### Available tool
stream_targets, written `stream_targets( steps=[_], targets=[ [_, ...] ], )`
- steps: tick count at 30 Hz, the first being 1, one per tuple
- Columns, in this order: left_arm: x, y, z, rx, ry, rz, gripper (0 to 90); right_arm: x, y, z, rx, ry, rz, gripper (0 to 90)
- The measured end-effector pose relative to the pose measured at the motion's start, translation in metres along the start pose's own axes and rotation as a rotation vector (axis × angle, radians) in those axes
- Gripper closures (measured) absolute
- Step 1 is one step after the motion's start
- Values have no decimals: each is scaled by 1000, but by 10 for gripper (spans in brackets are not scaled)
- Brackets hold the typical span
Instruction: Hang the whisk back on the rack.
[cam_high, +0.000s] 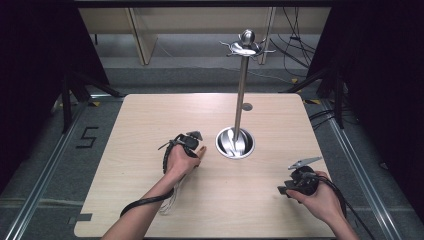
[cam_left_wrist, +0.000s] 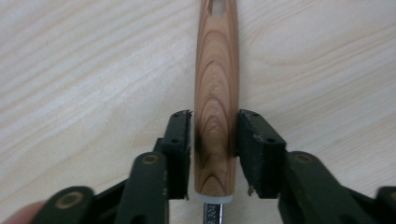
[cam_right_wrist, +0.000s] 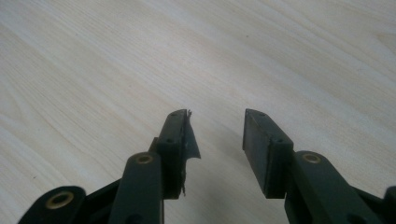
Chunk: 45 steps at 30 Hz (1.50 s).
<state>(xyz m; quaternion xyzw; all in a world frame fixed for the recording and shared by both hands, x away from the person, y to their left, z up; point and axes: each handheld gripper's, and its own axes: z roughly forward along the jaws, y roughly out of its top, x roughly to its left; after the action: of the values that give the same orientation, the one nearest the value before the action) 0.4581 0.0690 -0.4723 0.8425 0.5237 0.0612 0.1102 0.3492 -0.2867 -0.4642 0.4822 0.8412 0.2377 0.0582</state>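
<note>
A utensil's wooden handle (cam_left_wrist: 216, 93), with a hole near its far end and a metal neck at its near end, lies along the pale wooden table (cam_high: 150, 125). My left gripper (cam_left_wrist: 215, 126) has both pads against the handle's sides and is shut on it. From above, my left gripper (cam_high: 190, 142) points down just left of the stand's base. My right gripper (cam_right_wrist: 218, 116) is open, low over bare wood; in the high view my right gripper (cam_high: 284, 190) is near the table's front right.
A metal utensil stand (cam_high: 241, 90) rises from a round base dish (cam_high: 235, 143) holding a few pieces of cutlery, with hooks at its top (cam_high: 246, 47). Black curtains flank the table, and cables lie on the floor at the back right.
</note>
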Motion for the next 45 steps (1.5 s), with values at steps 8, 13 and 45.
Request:
stream_targets(
  steps=[8,13,45],
  targets=[
    [6,0,5,30,-8,34,630,-2,0,0,-3,0,-28,610],
    [7,1,4,47,-14,58,674,-1,0,0,-4,0,-30,609],
    [27,-56,-73,-505,-144,76,682,-1,-1,0,-25,-9,-34,607]
  ],
)
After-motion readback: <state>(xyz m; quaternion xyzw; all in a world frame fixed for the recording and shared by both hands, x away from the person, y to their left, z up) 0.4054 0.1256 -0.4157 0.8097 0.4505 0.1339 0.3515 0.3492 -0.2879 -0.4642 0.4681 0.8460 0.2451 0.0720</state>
